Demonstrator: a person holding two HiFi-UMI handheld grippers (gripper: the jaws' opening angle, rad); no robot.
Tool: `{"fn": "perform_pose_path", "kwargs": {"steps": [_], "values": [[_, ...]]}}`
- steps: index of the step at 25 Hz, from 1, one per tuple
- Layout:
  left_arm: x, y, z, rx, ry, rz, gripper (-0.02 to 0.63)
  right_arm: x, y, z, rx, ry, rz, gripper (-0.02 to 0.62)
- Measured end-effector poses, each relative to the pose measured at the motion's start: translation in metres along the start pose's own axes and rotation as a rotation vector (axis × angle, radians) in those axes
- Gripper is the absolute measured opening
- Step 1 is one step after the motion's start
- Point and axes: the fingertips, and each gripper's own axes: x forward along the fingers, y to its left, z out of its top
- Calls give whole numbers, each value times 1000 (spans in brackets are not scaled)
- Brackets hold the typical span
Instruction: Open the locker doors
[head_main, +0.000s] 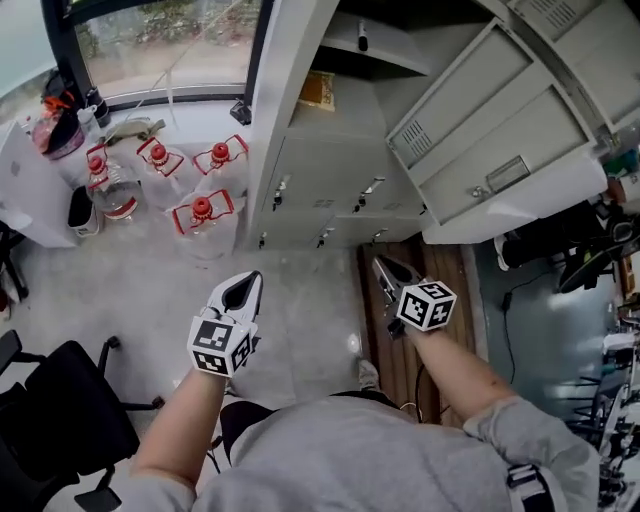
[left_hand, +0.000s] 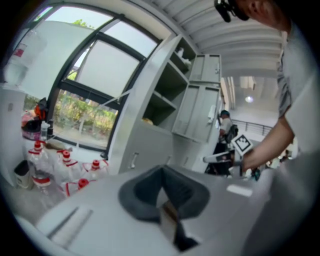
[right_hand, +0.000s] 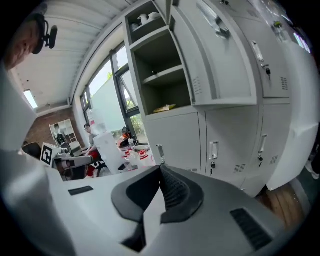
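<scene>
Grey floor (head_main: 300, 300), large window (head_main: 170, 40), black chair (head_main: 60, 420)

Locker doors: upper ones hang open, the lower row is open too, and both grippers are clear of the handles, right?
No: the lower row is shut, as the right gripper view shows. The upper doors do hang open, and the left gripper and right gripper are clear of the handles.

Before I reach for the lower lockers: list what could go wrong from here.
1. The open upper door juts out over the closed lower doors; a rising arm might hit it.
2. Left claw and right claw are both shut, so they may just bump a handle.
3. Water bottles on the floor at left could trip a step.
</scene>
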Motion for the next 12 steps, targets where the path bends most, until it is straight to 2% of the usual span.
{"fn": "perform_pose_path", "kwargs": {"steps": [2, 6, 12], "values": [[30, -7, -35, -18, 17, 43, 5, 16, -40, -29, 18, 13, 28, 8], [102, -22, -126, -50, 57, 116, 5, 69, -125, -115, 46, 62, 68, 8], [204, -15, -283, -58, 120, 102, 5, 175, -216, -249, -57, 100, 75, 8]]}}
